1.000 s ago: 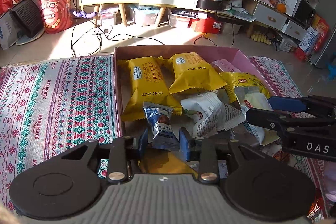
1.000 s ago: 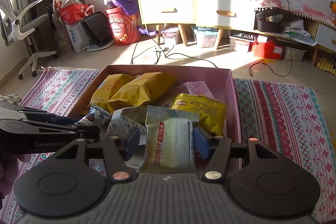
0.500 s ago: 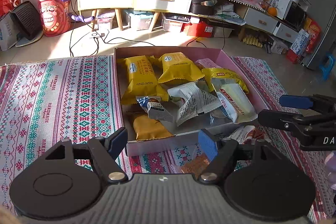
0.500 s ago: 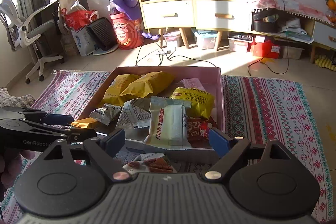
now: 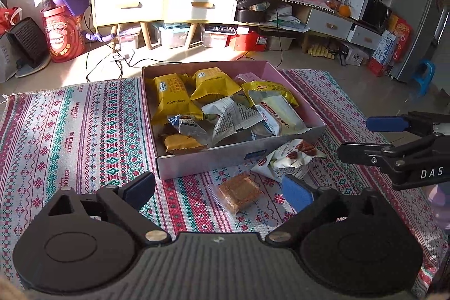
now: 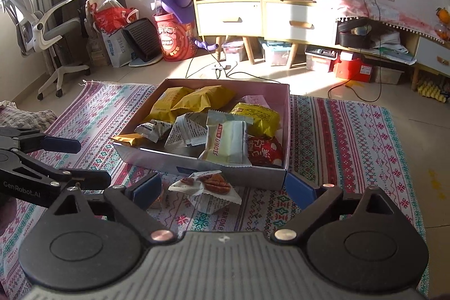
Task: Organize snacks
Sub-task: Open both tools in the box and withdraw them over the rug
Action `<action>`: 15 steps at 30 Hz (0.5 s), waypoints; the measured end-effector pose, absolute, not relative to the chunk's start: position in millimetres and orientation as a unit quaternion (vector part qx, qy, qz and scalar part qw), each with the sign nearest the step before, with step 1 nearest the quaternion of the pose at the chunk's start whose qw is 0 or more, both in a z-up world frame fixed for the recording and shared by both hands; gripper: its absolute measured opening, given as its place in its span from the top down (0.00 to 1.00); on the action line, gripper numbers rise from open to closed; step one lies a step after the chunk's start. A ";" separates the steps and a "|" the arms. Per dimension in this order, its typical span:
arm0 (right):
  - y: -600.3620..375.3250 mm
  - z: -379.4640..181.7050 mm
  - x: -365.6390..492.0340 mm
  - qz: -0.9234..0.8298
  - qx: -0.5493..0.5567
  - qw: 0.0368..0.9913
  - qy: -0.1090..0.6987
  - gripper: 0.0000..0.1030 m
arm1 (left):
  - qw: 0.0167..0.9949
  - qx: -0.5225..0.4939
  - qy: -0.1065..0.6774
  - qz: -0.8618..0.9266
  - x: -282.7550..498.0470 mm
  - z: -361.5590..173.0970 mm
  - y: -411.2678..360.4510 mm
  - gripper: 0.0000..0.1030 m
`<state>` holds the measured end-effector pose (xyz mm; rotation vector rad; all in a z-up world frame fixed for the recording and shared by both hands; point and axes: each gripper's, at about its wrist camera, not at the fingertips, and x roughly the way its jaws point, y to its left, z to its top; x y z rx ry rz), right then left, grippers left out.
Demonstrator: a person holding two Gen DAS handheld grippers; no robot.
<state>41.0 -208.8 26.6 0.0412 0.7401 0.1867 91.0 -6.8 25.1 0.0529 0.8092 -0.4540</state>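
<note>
A pink box [image 5: 298, 92] on the rug holds several snack packets: yellow ones [image 5: 171, 97], a white one [image 5: 230, 117], a cream one [image 6: 227, 142] and a red one [image 6: 264, 151]. In front of the box lie a pecan packet [image 5: 289, 156] [image 6: 208, 187] and a brown cracker in clear wrap [image 5: 239, 193]. My left gripper [image 5: 218, 189] hovers over the cracker, its jaws opening, gripping nothing. My right gripper [image 6: 223, 189] hovers over the pecan packet, jaws opening too, also empty. Each gripper shows in the other's view, the right gripper [image 5: 368, 138] and the left gripper [image 6: 78, 160].
The patterned rug [image 5: 84, 131] spreads wide on both sides of the box. Beyond it run cables [image 6: 253, 75] on the floor, a red bin [image 5: 60, 35], a wooden cabinet [image 6: 233, 16] and an office chair [image 6: 36, 27] at far left.
Both grippers let go of their packets, the small blue-and-white one and the cream one, which now lie in the box. Both drew back from the box with jaws spreading wide.
</note>
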 end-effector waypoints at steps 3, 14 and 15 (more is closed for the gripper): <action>-208.1 25.5 32.7 0.096 0.014 0.927 0.361 0.07 | 0.894 0.028 0.388 -0.224 78.4 23.9 -4.5 0.01; -211.3 18.8 5.0 0.112 0.003 0.923 0.369 0.06 | 0.884 0.044 0.396 -0.244 49.3 13.5 -0.6 0.00; -212.4 18.2 2.6 0.113 0.003 0.922 0.370 0.06 | 0.883 0.045 0.397 -0.245 47.8 12.8 -1.2 0.00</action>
